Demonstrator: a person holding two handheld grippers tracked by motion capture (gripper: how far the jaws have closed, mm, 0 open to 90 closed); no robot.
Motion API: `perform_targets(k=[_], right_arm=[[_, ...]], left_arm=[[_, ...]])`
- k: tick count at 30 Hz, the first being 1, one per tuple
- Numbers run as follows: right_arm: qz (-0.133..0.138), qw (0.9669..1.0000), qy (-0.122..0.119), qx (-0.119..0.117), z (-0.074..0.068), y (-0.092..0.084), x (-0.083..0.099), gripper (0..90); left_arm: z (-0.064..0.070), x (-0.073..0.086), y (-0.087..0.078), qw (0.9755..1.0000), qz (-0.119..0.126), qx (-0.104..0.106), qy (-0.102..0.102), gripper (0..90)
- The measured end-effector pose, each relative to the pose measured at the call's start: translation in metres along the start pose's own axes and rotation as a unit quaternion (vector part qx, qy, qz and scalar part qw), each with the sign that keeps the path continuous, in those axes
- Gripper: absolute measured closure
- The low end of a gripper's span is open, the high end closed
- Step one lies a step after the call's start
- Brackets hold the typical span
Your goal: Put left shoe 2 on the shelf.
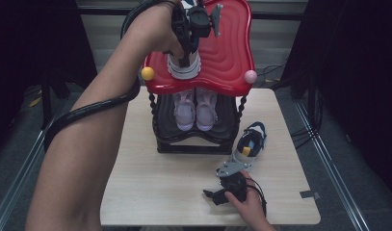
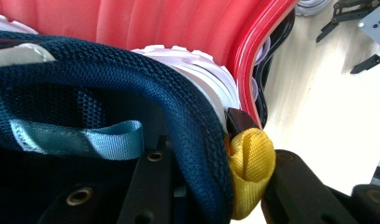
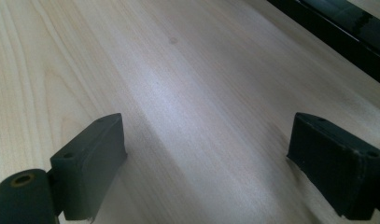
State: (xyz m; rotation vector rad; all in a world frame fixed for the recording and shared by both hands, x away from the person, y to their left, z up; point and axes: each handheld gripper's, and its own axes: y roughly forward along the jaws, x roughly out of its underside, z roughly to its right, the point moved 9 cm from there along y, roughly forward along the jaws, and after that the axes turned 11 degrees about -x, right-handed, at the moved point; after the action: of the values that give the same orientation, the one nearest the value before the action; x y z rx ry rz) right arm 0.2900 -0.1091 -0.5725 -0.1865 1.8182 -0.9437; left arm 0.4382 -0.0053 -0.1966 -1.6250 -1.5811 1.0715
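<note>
Evidently, a navy sneaker (image 2: 131,93) is being set on the rack's red top shelf (image 1: 227,53), its heel collar pinched by the left gripper (image 1: 188,45); release is next, while the right gripper (image 3: 206,163) rests spread over the table (image 1: 150,192).

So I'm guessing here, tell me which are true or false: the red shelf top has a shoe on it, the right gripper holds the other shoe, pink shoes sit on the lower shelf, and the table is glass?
1. A shoe sits on the red shelf top. True: the left gripper has its jaws around the heel collar of the navy shoe there.
2. The right gripper holds the other shoe. False: its jaws stand open over bare table, and the second shoe lies apart, beside the rack.
3. Pink shoes sit on the lower shelf. True: a pair, side by side.
4. The table is glass. False: it is pale wood.
</note>
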Motion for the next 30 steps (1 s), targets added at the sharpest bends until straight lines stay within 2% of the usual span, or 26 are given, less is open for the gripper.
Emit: perform_targets(k=[2, 5, 8, 9, 11, 12, 14, 20, 21, 30], right_arm=[[0.000, 1.0000, 0.000, 0.000, 0.0000, 0.0000, 0.0000, 10.3], [0.000, 1.0000, 0.000, 0.000, 0.0000, 0.0000, 0.0000, 10.3], [0.000, 1.0000, 0.000, 0.000, 0.0000, 0.0000, 0.0000, 10.3], [0.000, 1.0000, 0.000, 0.000, 0.0000, 0.0000, 0.0000, 10.3], [-0.001, 1.0000, -0.001, 0.000, 0.0001, 0.0000, 0.0002, 10.3], [0.000, 1.0000, 0.000, 0.000, 0.0000, 0.0000, 0.0000, 10.3], [0.000, 1.0000, 0.000, 0.000, 0.0000, 0.0000, 0.0000, 10.3], [0.000, 1.0000, 0.000, 0.000, 0.0000, 0.0000, 0.0000, 10.3], [0.000, 1.0000, 0.000, 0.000, 0.0000, 0.0000, 0.0000, 10.3], [0.000, 1.0000, 0.000, 0.000, 0.0000, 0.0000, 0.0000, 10.3]], left_arm=[[-0.0009, 0.0008, -0.0006, 1.0000, -0.002, -0.005, 0.006, 70.1], [-0.0019, 0.0003, -0.0010, 1.0000, 0.003, -0.009, -0.003, 69.0], [-0.0042, 0.0003, -0.0019, 0.9999, 0.006, -0.012, 0.001, 67.3], [-0.0024, 0.0006, -0.0016, 0.9999, 0.006, -0.008, -0.009, 67.0], [-0.0039, 0.0007, -0.0016, 0.9999, 0.005, -0.012, -0.007, 65.8], [-0.0036, 0.0010, -0.0016, 0.9998, 0.005, -0.014, -0.016, 62.9], [-0.0056, 0.0012, -0.0014, 0.9998, 0.004, -0.015, -0.011, 61.8], [-0.0083, 0.0009, -0.0008, 0.9994, 0.012, -0.019, -0.025, 56.7], [-0.0086, 0.0018, -0.0010, 0.9994, 0.007, -0.016, -0.028, 54.2], [-0.0096, 0.0017, -0.0017, 0.9991, 0.011, -0.014, -0.037, 46.4]])
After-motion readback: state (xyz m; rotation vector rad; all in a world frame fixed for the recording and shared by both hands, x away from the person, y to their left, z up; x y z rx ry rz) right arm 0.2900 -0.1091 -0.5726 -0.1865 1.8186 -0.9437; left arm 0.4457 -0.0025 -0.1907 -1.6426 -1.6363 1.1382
